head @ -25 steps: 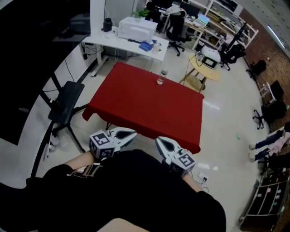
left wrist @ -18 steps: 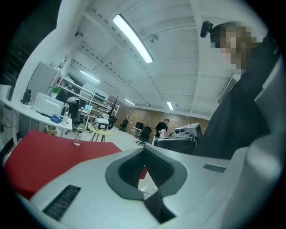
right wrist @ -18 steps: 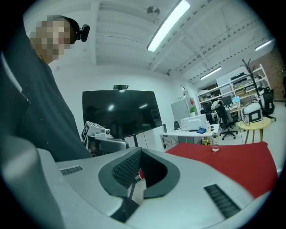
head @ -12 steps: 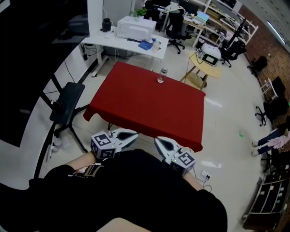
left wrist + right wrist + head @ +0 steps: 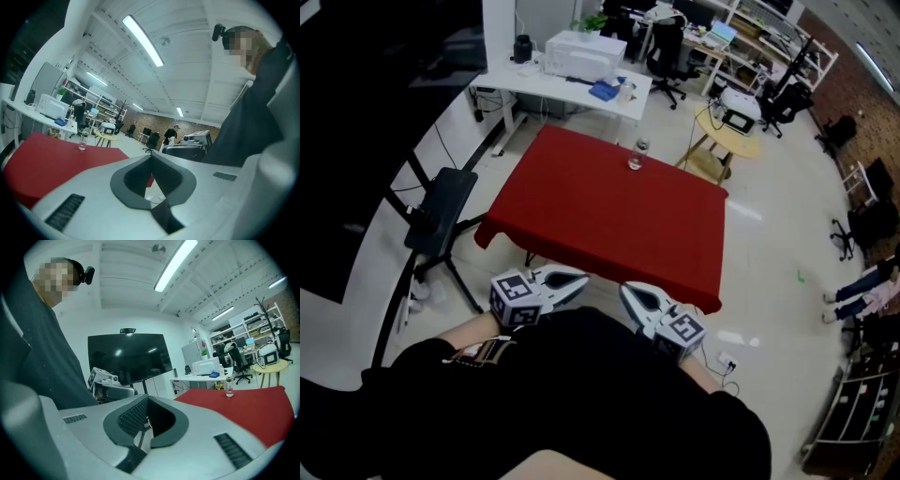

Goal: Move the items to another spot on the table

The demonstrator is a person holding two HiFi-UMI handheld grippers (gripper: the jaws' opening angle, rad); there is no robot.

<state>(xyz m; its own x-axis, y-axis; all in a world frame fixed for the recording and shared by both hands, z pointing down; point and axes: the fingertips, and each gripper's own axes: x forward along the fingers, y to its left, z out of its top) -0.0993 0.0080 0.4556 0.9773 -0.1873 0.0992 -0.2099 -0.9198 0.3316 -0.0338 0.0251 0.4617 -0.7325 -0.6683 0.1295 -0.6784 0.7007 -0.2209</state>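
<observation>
A small clear bottle (image 5: 637, 156) stands alone near the far edge of the red-clothed table (image 5: 600, 220). It also shows in the left gripper view as a tiny bottle (image 5: 82, 143) and in the right gripper view as the bottle (image 5: 228, 389) far off on the cloth. My left gripper (image 5: 579, 277) and right gripper (image 5: 626, 292) are held close to my torso, short of the table's near edge. Each gripper is shut with nothing between its tips. In the right gripper view the left gripper (image 5: 107, 382) hangs beside it.
Behind the table is a white desk (image 5: 567, 86) with a printer. A black stand (image 5: 437, 208) is off the table's left corner and a round yellow table (image 5: 724, 139) off its far right. A large dark screen (image 5: 129, 357) fills the left. A person (image 5: 171, 135) stands far back.
</observation>
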